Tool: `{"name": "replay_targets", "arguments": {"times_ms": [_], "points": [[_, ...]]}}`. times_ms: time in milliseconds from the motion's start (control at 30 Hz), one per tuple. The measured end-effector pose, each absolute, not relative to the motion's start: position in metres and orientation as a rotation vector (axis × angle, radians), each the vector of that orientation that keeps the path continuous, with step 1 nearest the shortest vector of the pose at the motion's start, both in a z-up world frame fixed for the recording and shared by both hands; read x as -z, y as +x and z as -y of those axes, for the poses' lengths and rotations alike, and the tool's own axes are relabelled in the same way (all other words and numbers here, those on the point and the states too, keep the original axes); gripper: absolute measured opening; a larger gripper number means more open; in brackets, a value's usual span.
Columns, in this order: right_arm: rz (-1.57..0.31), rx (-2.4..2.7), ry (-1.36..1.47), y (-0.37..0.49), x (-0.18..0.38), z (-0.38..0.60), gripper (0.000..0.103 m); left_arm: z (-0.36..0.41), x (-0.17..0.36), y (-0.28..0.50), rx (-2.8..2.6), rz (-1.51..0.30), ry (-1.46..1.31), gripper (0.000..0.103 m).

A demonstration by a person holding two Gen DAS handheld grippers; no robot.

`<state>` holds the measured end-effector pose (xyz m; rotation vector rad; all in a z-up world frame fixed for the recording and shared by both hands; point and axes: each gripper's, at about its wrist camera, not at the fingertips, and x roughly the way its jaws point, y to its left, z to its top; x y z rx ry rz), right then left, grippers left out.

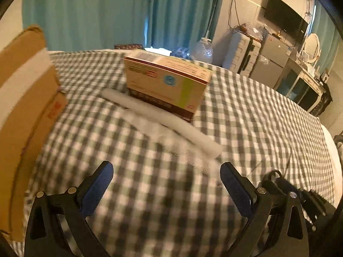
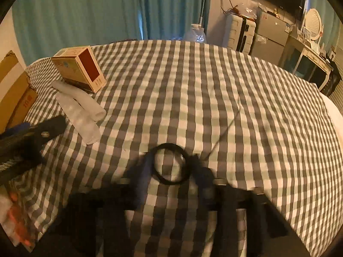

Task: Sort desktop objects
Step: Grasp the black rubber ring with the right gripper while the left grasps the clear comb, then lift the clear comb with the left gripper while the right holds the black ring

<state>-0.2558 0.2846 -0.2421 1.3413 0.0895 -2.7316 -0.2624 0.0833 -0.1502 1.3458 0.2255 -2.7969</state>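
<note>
On the checked table (image 2: 214, 98) there is one printed carton (image 2: 79, 68), far ahead and to the left of the right gripper (image 2: 174, 184). Two white foam pieces (image 2: 79, 109) lie just below it. One black ring (image 2: 171, 163) sits between that gripper's fingers. One brown cardboard box (image 1: 23, 111) stands left of the left gripper (image 1: 167, 182).

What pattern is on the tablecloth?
The tablecloth has grey-and-white checks, clearest in the right wrist view.

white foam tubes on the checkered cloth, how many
2: both lie side by side in front of the small printed box; one foam tube touches it, the other lies nearer the camera. None seem hidden.
</note>
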Motion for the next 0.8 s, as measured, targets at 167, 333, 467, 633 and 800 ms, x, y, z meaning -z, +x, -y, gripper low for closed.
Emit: {"name": "replay_targets", "arguments": {"times_ms": [167, 333, 467, 633, 800], "points": [[-0.068, 2.776, 1.327, -0.248, 0.231, -0.296, 0.004, -0.096, 0.166, -0.275, 2.804, -0.266, 1.433, 0.102], [-0.024, 2.783, 1.351, -0.251, 0.232, -0.302, 0.004, -0.100, 0.173, -0.274, 2.834, -0.130, 1.464, 0.079], [-0.016, 2.780, 1.337, -0.252, 0.226, -0.304, 0.004, -0.081, 0.170, -0.261, 2.907, -0.133, 1.521, 0.041], [-0.018, 2.779, 1.320, -0.251, 0.220, -0.302, 0.004, -0.055, 0.171, -0.237, 2.892, -0.100, 1.581, 0.036], [0.014, 2.773, 1.323, -0.261, 0.213, -0.310, 0.004, -0.038, 0.173, -0.216, 2.890, -0.125, 1.608, 0.047]]}}
